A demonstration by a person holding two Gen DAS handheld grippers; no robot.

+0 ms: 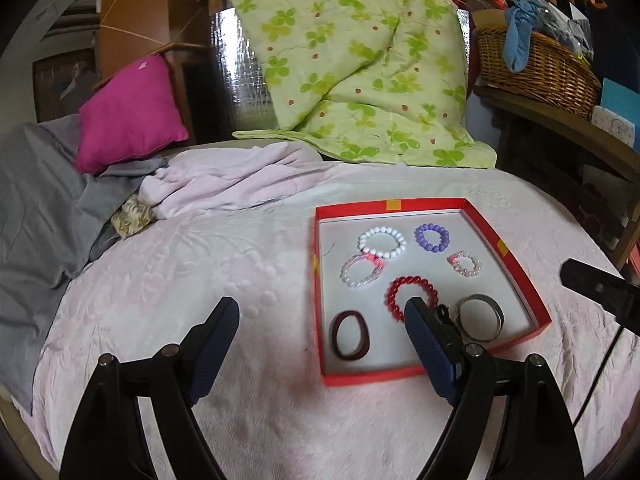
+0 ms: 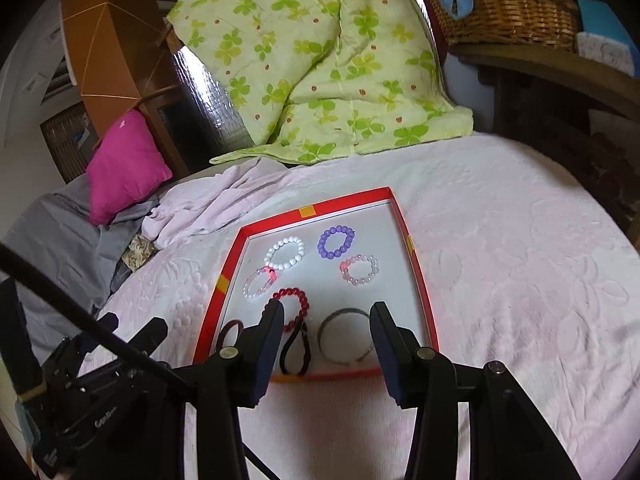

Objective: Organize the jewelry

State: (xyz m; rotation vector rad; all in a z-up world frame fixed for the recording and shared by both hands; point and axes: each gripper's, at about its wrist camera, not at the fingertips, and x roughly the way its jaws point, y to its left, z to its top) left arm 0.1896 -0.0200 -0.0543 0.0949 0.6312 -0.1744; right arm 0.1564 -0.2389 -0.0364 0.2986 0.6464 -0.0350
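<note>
A red-rimmed tray [image 1: 506, 248] [image 2: 418, 272] lies on the pink bedspread. It holds a white bead bracelet [image 1: 382, 242] [image 2: 285, 254], a purple one [image 1: 432, 237] [image 2: 336, 243], two pink-clear ones [image 1: 360, 270] [image 1: 464, 264], a red bead bracelet [image 1: 410, 292] [image 2: 294, 306], a maroon hair band [image 1: 350, 335], a black hair tie [image 2: 296, 350] and a metal bangle [image 1: 480, 317] [image 2: 345, 336]. My left gripper [image 1: 320, 320] is open and empty above the tray's near left corner. My right gripper [image 2: 326, 322] is open and empty above the tray's near edge.
A green clover quilt [image 1: 352, 60] hangs at the back. A magenta pillow [image 1: 128, 116] and grey sheet [image 1: 36, 200] lie at the left. A wicker basket [image 1: 536, 64] stands on a wooden shelf at the right. The right gripper's body [image 1: 600, 292] shows at right.
</note>
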